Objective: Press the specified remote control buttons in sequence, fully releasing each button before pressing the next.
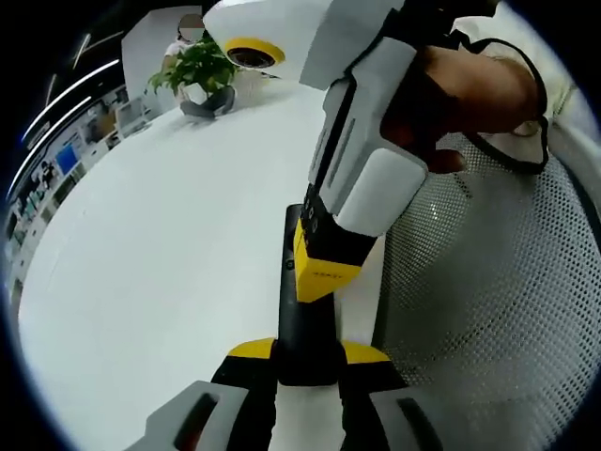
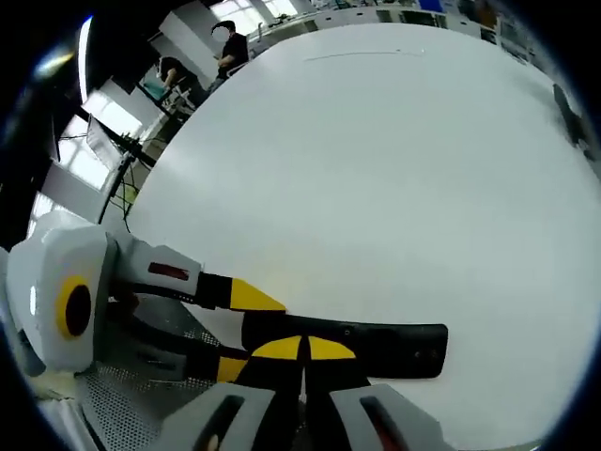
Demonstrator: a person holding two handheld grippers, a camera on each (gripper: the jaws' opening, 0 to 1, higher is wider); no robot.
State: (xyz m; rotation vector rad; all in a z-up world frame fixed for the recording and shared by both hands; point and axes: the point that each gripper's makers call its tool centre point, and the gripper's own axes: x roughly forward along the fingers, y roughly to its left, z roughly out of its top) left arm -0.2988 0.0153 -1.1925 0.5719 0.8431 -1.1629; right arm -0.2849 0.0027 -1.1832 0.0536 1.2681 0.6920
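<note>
Two tools meet over one black remote control [image 1: 305,319], which lies near the edge of a white surface [image 1: 169,235]. In the left gripper view, the left tool [image 1: 307,362] has its yellow-tipped jaws closed on the near end of the remote, one jaw on each side. The right tool [image 1: 324,268] comes in from above, held by a hand [image 1: 470,94], and its yellow tip sits on top of the remote further along. In the right gripper view, the right tool [image 2: 302,352] shows its jaws brought together, tips touching each other, right over the remote [image 2: 376,348]. There the left tool [image 2: 246,329] reaches in from the left, its jaws either side of the remote's end. A white mesh chair [image 1: 498,301] stands beside the surface, and a potted plant [image 1: 199,70] sits at its far side.
</note>
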